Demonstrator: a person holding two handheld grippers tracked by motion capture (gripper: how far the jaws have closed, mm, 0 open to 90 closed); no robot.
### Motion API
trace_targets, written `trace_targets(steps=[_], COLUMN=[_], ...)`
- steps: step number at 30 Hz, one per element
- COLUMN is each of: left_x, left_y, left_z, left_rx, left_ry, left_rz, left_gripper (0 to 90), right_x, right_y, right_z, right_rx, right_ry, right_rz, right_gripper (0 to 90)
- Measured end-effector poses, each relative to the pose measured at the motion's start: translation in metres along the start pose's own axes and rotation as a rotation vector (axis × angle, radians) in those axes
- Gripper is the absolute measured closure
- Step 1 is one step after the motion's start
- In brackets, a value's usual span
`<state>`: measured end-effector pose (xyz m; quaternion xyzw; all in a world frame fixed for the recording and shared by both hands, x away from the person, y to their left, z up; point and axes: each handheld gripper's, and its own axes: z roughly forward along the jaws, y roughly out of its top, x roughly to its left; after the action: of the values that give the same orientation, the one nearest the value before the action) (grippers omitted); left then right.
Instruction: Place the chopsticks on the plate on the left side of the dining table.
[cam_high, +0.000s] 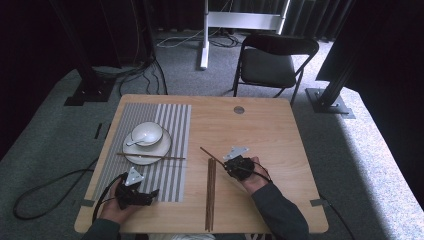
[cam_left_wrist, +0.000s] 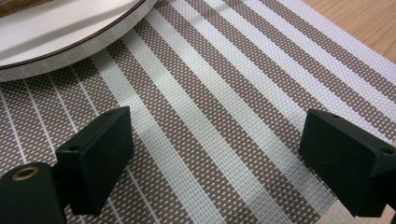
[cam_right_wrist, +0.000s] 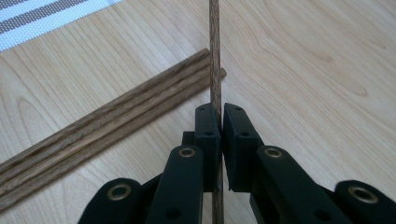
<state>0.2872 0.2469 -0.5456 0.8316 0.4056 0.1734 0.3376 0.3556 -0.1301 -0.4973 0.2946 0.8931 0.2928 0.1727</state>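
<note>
My right gripper (cam_high: 228, 163) (cam_right_wrist: 220, 112) is shut on a single brown chopstick (cam_high: 212, 154) (cam_right_wrist: 215, 46), which runs between its pads and sticks out ahead toward the placemat. Just beside it, a bundle of matching chopsticks (cam_high: 211, 192) (cam_right_wrist: 102, 135) lies flat on the wooden table. My left gripper (cam_high: 150, 195) (cam_left_wrist: 215, 154) stands open and holds nothing, low over the striped placemat (cam_high: 172, 125) (cam_left_wrist: 210, 93), just in front of the white plate (cam_high: 131, 156) (cam_left_wrist: 70, 32). On the plate sits a white bowl (cam_high: 150, 131) with a spoon (cam_high: 136, 140). Another chopstick (cam_high: 165, 157) lies across the plate's near rim.
A round metal grommet (cam_high: 239, 109) sits at the far edge of the table (cam_high: 270, 135). Beyond the table stands a black folding chair (cam_high: 272, 62). Cables trail across the carpet at the left (cam_high: 45, 185). Dark stand legs rise at both sides.
</note>
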Motion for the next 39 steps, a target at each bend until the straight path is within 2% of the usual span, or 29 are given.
trace_targets(steps=[25, 39], left_x=[0.000, 0.000], left_y=[0.000, 0.000], left_z=[0.000, 0.000], left_rx=[0.000, 0.000], left_ry=[0.000, 0.001], left_rz=[0.001, 0.001], left_gripper=[10.3, 10.3], right_x=[0.009, 0.016], right_y=[0.028, 0.040], right_z=[0.002, 0.005], right_rx=[-0.041, -0.064], right_ry=[0.039, 0.064], right_rz=[-0.112, -0.153], right_gripper=[85.0, 85.0])
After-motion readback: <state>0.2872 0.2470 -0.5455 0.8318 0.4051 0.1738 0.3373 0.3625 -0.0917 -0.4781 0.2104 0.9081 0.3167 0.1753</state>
